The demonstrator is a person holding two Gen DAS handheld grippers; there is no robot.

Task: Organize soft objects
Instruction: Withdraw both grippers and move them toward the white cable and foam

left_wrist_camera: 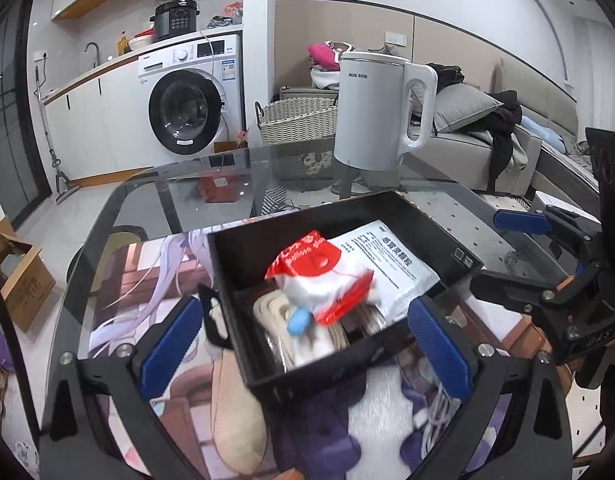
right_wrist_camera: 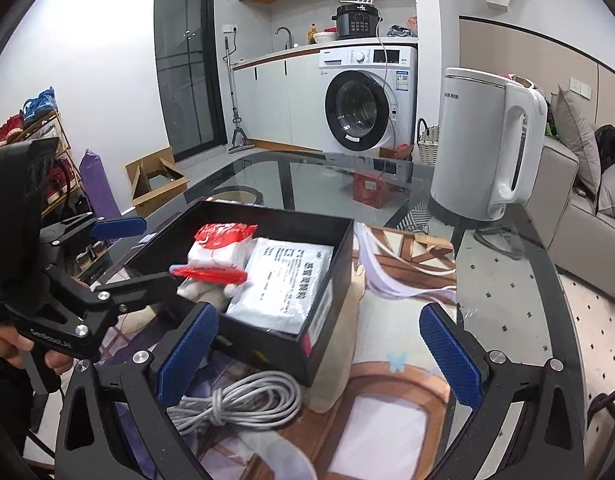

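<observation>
A black open box (left_wrist_camera: pixel 427 216) (right_wrist_camera: pixel 331 280) stands on a printed mat on the glass table. In it lie a red-and-white plastic bag (left_wrist_camera: pixel 319 276) (right_wrist_camera: pixel 219 244), a white printed pouch (left_wrist_camera: pixel 391 260) (right_wrist_camera: pixel 283 280) and a cream coiled rope (left_wrist_camera: pixel 303 336). The bag looks blurred, just above the box contents. My left gripper (left_wrist_camera: pixel 303 340) is open, its jaws on either side of the box's near end. My right gripper (right_wrist_camera: pixel 319 348) is open, near the box's right corner. A coiled grey cable (right_wrist_camera: pixel 243 400) lies on the mat in front of the box.
A white electric kettle (left_wrist_camera: pixel 375 116) (right_wrist_camera: pixel 487 140) stands on the glass table (left_wrist_camera: pixel 179 196) behind the box. A washing machine (left_wrist_camera: pixel 187 100), a wicker basket (left_wrist_camera: pixel 295 120), a sofa (left_wrist_camera: pixel 487 136) and a cardboard box (right_wrist_camera: pixel 155 180) stand around the table.
</observation>
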